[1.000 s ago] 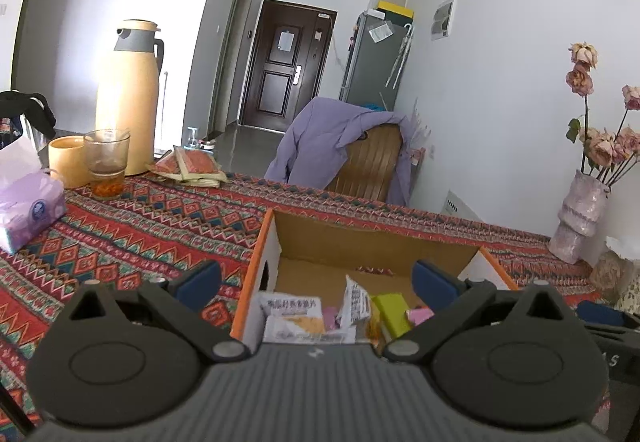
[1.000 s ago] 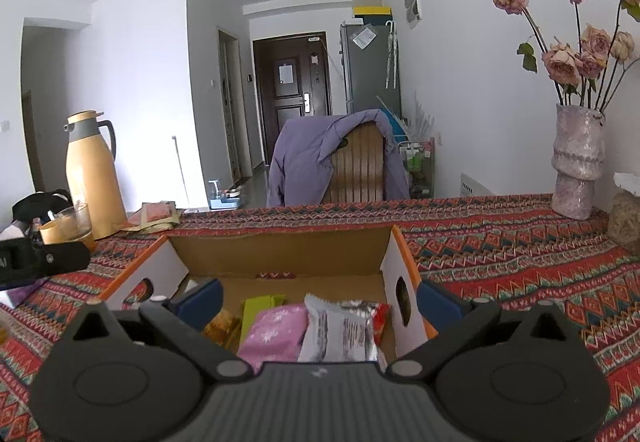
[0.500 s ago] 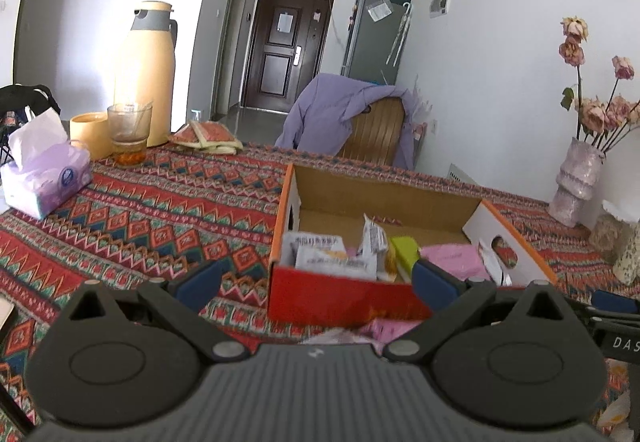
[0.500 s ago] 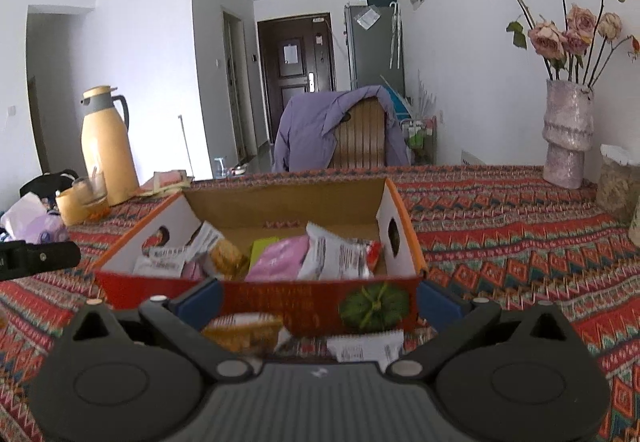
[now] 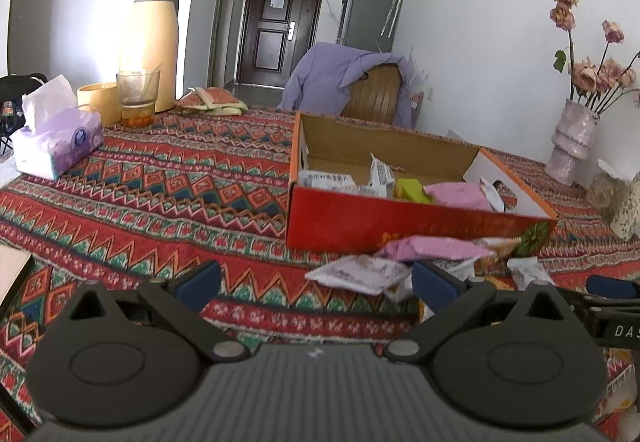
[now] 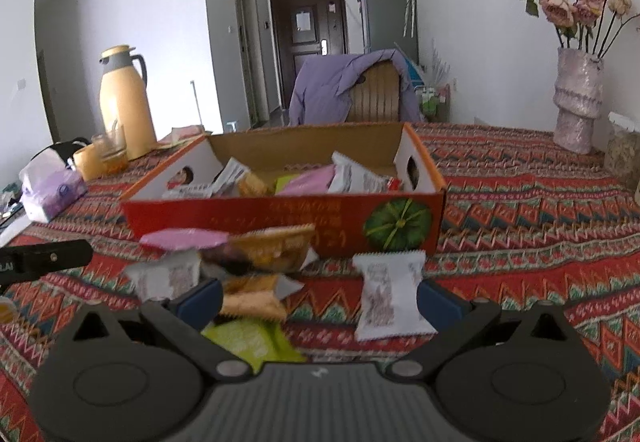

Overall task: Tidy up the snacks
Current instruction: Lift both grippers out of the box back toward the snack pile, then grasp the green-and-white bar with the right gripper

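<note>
Patterned red cloth covers the counter (image 6: 520,210), where a red cardboard box (image 6: 280,218) holds several snack packets (image 6: 312,178). More loose packets (image 6: 264,246) lie just before its front wall. Both the left hand-held gripper (image 5: 316,278) and right hand-held gripper (image 6: 320,298) hang wide open, empty, near this pile.
</note>
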The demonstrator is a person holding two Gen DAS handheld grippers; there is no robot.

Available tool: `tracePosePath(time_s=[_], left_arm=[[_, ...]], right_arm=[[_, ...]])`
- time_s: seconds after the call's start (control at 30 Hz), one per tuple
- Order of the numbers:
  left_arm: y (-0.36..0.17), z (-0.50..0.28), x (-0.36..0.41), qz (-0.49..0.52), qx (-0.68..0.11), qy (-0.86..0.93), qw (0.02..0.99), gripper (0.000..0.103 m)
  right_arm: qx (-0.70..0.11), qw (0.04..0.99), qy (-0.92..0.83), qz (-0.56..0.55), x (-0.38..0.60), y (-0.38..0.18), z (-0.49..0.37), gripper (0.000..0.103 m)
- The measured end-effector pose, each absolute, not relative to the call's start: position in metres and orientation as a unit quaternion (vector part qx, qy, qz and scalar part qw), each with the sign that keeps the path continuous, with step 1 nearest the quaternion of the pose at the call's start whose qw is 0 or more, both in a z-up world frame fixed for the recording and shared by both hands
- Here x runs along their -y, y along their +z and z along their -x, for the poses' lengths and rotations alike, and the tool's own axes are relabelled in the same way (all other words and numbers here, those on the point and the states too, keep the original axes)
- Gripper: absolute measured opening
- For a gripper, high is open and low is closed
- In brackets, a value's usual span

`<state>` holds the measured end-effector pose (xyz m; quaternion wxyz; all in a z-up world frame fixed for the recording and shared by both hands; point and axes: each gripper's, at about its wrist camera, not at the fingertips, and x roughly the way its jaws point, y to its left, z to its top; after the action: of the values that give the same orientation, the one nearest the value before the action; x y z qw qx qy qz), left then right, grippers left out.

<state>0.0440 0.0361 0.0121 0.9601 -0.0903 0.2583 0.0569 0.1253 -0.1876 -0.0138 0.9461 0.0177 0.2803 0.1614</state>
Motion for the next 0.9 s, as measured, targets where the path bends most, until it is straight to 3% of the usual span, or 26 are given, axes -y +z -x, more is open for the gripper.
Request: tracePosePath(time_s=[0.9], left_arm=[[0.005,-0.016,-0.065,0.108,-0.262,0.055,0.958,0.103]], right_arm=[[-0.338,0.930,0.124,0.078,0.088,-0.038,-0.108,0.103]])
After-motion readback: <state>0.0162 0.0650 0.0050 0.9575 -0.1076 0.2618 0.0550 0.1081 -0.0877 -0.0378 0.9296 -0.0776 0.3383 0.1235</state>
